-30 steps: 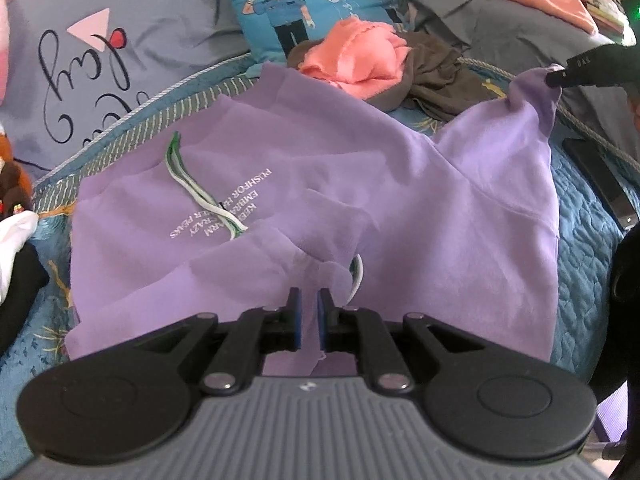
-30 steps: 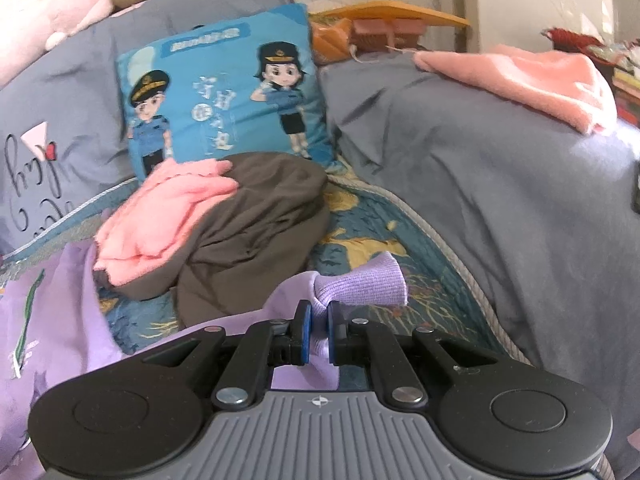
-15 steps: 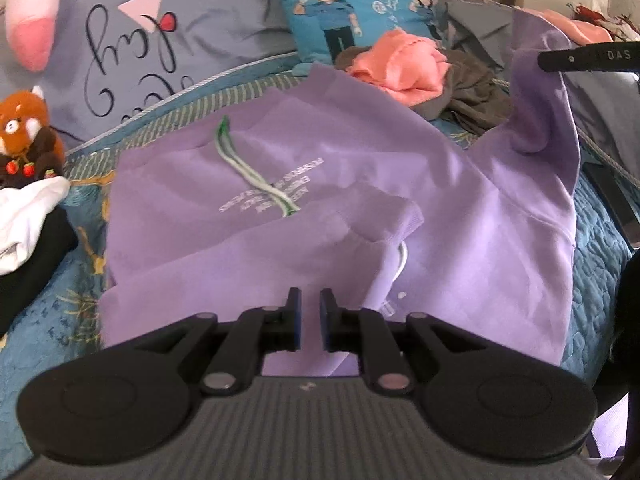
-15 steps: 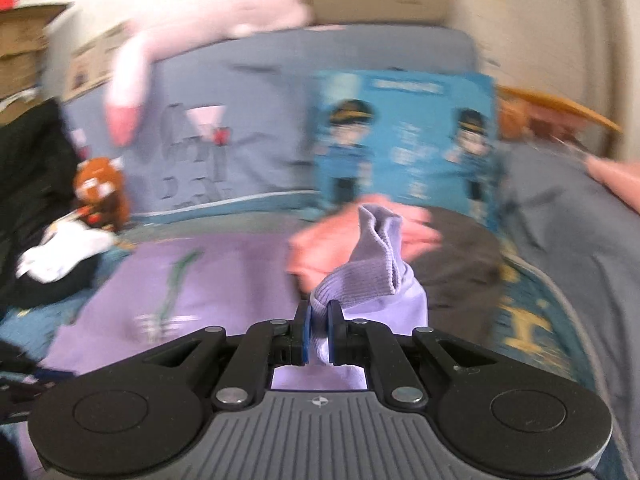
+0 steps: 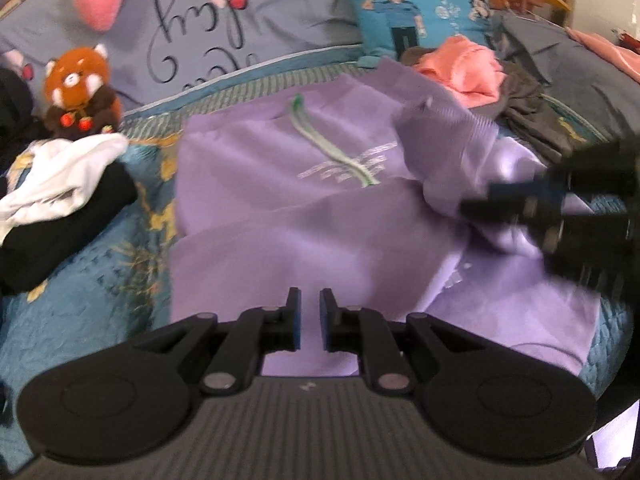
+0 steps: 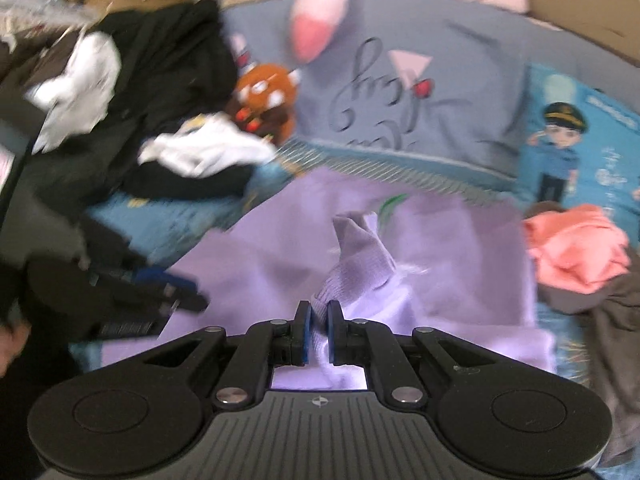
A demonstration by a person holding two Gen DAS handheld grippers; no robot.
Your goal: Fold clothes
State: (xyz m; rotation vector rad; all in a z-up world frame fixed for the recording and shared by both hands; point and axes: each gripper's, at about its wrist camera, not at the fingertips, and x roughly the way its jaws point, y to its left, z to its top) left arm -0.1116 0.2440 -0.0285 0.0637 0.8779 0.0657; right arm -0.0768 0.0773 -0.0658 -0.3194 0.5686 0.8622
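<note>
Since half a second ago the right gripper [image 6: 317, 330] has been carrying the sweatshirt's sleeve [image 6: 360, 254] in from the right side across the body, and the left gripper [image 5: 310, 319] is now standing with nothing between its fingers. The purple sweatshirt [image 5: 280, 200] is lying spread on the blue quilt [image 5: 92, 280], its printed front facing up and its lower edge reaching toward the near edge of the bed. The right gripper's fingers are pinching the ribbed cuff, which is standing up just beyond their tips. The left gripper's fingers are sitting slightly apart, hovering over the sweatshirt's near hem and gripping nothing. At the sweatshirt's far right corner a pink garment [image 5: 464, 68] is resting on a brown one [image 5: 532, 120]. On the quilt's left side, a white cloth [image 5: 60, 184] is lying over a black bundle [image 5: 60, 232], with a red panda toy [image 5: 78, 88] behind it. A grey pillow [image 5: 224, 28] and a blue cartoon cushion [image 5: 420, 8] are leaning along the far edge of the bed.
</note>
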